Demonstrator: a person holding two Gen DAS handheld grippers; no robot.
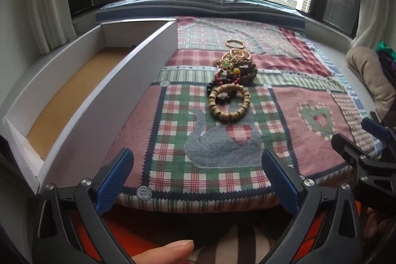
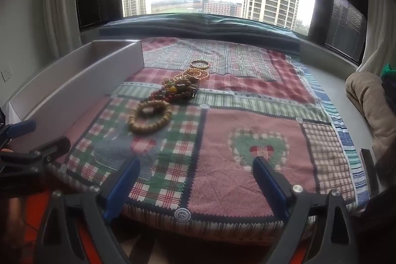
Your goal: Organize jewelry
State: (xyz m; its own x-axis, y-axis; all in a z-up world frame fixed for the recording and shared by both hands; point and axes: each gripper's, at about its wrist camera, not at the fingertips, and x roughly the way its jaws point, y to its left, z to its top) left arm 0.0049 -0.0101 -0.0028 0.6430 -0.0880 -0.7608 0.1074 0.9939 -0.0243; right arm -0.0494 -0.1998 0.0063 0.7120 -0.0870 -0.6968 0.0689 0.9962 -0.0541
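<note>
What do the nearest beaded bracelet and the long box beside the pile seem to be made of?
Nearest bracelet: probably wood, matte tan barrel beads, though resin is possible. Box: looks like white paperboard, with thin flat walls and a brown card-like floor.

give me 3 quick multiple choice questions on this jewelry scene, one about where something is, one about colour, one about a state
1. Where does the white box sit relative to the jewelry pile?
A. to its left
B. to its right
C. on top of it

2. What colour are the pads on the left gripper?
A. red
B. blue
C. yellow

3. What state is the right gripper in?
A. shut on a bracelet
B. shut on nothing
C. open, holding nothing

Answers: A, the box lies left of the pile on the quilt; B, ribbed blue pads line both jaws; C, its jaws stand wide apart above bare quilt.
</note>
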